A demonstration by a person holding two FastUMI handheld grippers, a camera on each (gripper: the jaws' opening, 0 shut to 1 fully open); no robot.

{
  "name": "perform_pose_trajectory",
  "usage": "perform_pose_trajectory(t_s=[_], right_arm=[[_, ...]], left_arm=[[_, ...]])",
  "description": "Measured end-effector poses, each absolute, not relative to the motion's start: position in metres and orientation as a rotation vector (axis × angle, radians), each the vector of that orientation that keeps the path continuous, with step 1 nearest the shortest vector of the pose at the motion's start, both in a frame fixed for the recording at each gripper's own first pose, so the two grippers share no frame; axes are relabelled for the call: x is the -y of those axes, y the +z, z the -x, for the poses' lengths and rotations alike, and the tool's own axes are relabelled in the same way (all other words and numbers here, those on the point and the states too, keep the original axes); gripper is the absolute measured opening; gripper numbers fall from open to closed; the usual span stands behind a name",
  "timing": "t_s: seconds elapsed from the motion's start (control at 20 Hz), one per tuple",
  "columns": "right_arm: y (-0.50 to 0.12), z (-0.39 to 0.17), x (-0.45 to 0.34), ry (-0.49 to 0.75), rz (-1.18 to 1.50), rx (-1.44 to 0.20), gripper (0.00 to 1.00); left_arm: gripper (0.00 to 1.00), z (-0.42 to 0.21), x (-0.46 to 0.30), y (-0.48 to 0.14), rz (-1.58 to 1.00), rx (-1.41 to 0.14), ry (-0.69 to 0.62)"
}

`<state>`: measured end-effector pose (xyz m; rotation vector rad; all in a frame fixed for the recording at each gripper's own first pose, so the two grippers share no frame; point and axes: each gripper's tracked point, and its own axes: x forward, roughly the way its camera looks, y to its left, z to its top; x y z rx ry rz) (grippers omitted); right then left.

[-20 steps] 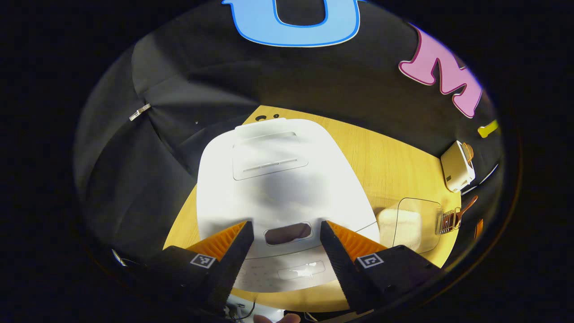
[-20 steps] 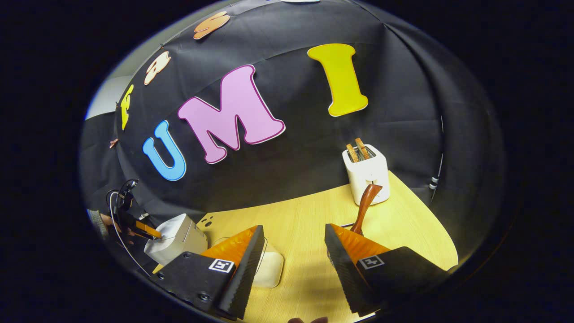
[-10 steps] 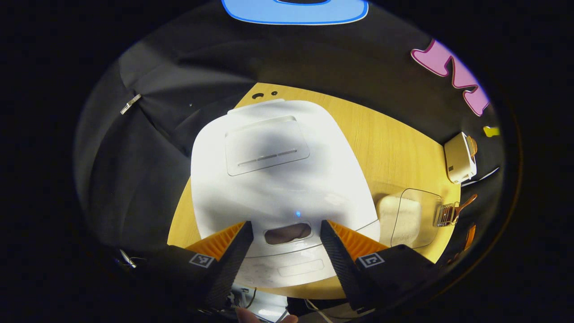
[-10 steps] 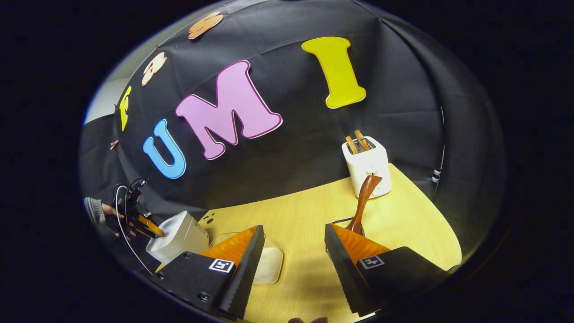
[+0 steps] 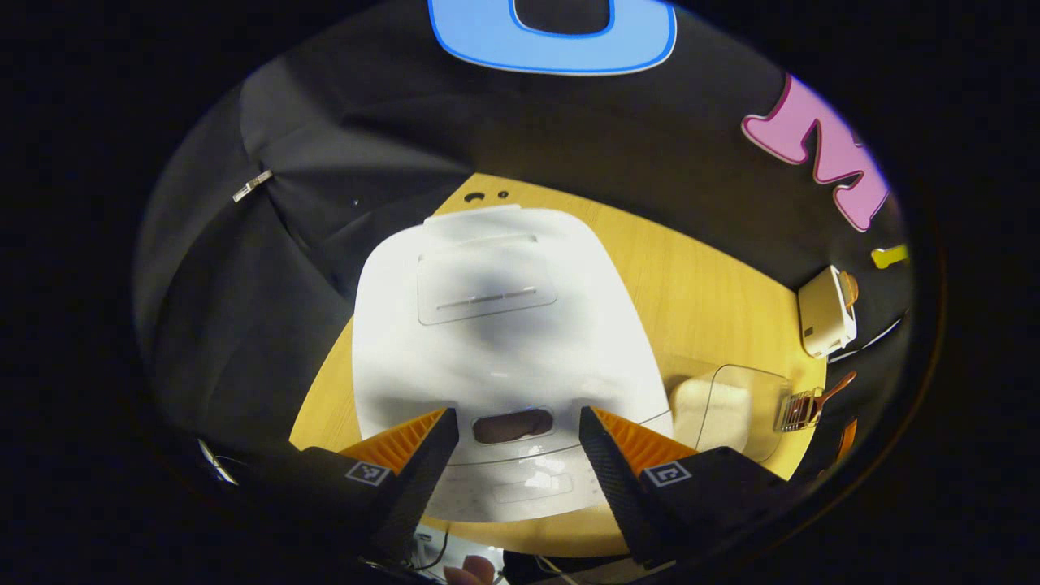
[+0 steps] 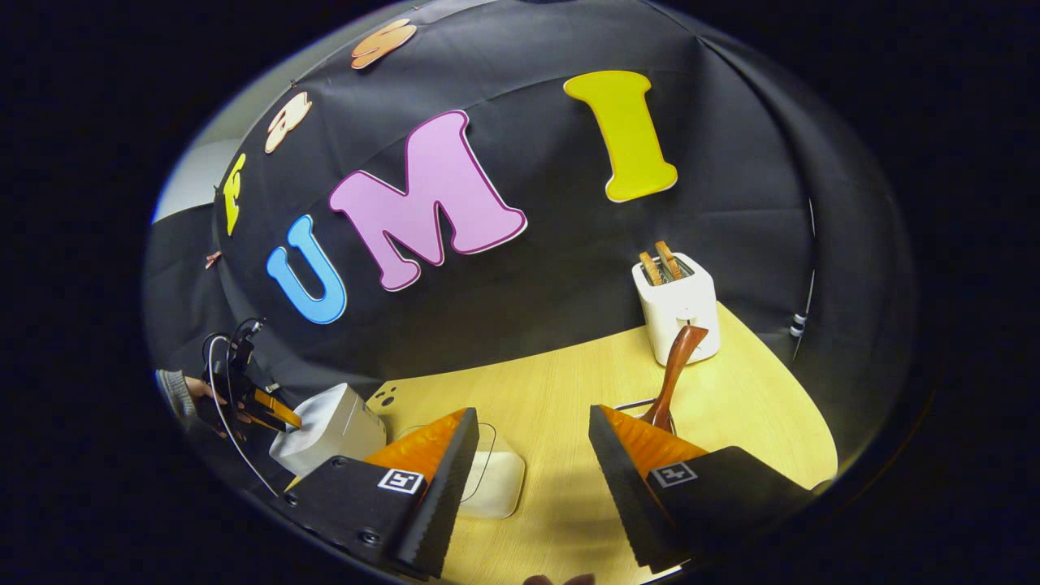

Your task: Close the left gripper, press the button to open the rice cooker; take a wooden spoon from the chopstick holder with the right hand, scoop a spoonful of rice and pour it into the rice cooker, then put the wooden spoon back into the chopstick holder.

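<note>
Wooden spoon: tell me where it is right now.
In the right gripper view, the wooden spoon stands tilted in the chopstick holder on the table's right side, just before the toaster.

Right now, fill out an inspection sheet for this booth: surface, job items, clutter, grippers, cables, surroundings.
Surface: wooden table, bare in the middle.
Job's things: rice cooker with lid down, oval button at its front; wooden spoon standing in the chopstick holder; clear rice container beside the cooker.
Clutter: white toaster with two slices in it.
Grippers: left gripper open, fingers either side of the button; right gripper open, holding nothing.
Cables: dark cable looping off the left gripper.
Surroundings: black cloth wall.
</note>
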<state>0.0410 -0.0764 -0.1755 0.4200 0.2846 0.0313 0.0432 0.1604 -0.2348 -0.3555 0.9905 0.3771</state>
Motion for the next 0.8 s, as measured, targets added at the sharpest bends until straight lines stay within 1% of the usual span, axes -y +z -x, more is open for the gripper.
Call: perform_pose_trajectory(t_s=[0.05,0.1,0.2,0.3,0.4,0.45,0.55,0.8], right_arm=[[-0.171,-0.04,0.075,0.029,-0.411,-0.279,0.85],[-0.168,-0.039,0.075,0.028,-0.4,-0.276,0.86],[-0.16,-0.036,0.073,0.024,-0.376,-0.266,0.85],[-0.149,-0.034,0.071,0.022,-0.347,-0.255,0.86],[-0.137,-0.032,0.067,0.019,-0.314,-0.238,0.86],[-0.132,-0.031,0.065,0.019,-0.293,-0.232,0.87],[-0.117,-0.03,0.062,0.019,-0.231,-0.207,0.98],[-0.082,-0.023,0.046,0.034,-0.102,-0.147,0.98]], left_arm=[[0.94,-0.049,-0.161,-0.224,0.334,-0.924,0.38],[0.97,-0.056,-0.162,-0.212,0.308,-0.845,0.378],[0.97,-0.07,-0.158,-0.177,0.259,-0.661,0.36],[0.97,-0.077,-0.14,-0.134,0.246,-0.482,0.306],[0.97,-0.076,-0.121,-0.103,0.25,-0.342,0.241],[0.96,-0.071,-0.113,-0.089,0.257,-0.287,0.216],[0.96,-0.062,-0.099,-0.065,0.265,-0.187,0.173],[0.95,-0.038,-0.084,-0.023,0.245,-0.011,0.133]])
